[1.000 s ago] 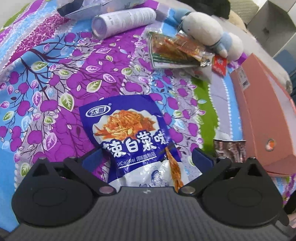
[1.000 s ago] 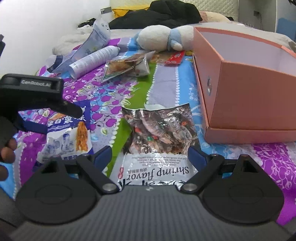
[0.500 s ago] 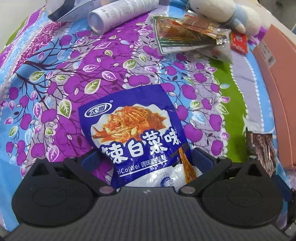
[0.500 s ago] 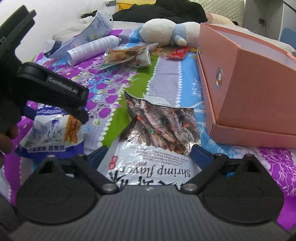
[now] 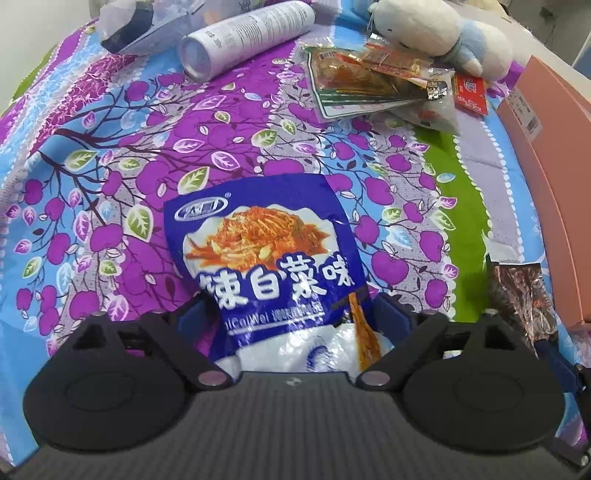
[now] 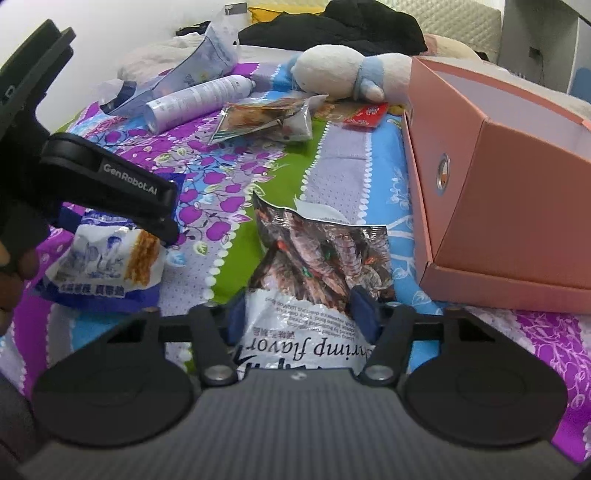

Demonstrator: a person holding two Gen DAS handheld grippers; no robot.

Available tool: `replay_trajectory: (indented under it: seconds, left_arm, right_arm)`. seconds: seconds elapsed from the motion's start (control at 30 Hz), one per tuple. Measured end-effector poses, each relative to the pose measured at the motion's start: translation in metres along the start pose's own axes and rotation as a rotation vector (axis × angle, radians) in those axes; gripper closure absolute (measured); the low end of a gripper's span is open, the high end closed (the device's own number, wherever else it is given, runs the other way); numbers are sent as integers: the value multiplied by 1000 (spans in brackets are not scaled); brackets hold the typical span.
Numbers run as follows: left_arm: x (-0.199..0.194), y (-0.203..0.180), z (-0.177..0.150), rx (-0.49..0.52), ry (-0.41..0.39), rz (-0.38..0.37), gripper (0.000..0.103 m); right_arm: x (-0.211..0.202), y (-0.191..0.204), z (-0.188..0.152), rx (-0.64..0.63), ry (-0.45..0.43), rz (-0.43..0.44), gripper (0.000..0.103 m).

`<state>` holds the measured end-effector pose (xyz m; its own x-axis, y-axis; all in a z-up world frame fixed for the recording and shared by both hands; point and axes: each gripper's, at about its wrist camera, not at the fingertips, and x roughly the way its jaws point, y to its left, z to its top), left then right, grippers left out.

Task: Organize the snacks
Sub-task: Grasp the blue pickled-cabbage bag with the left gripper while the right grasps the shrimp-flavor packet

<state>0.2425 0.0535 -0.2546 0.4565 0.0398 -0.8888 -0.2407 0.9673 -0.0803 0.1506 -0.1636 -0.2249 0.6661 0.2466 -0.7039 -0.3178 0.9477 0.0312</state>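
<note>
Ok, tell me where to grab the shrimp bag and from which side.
Grip the shrimp bag at its white near end, coming in low from the near side. It lies flat, and that end already sits between the closing right gripper, so pinch it across its width.

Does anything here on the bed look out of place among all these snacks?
Yes. A white plush toy and a white spray can lying on its side share the bedspread with the snack packets. The shrimp flavor packet lies upside down to the right tool's camera, and the pink box sits tilted.
</note>
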Motion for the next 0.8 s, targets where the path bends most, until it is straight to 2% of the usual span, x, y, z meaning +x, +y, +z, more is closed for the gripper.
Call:
replay_trajectory:
  seconds: [0.17,0.33,0.8]
  left_arm:
    - [-8,6,-4,22,-27,0,26]
    - [-14,9,-8,45,-54,-21,36]
    - [-52,10,-15,52,-70,-99,38]
  right_arm:
    - [-2,-1,2,3,-3,-7,59]
    - [-6,-2,2,12,-15,-8,63]
    - [-22,-5,7,57,-4,10,73]
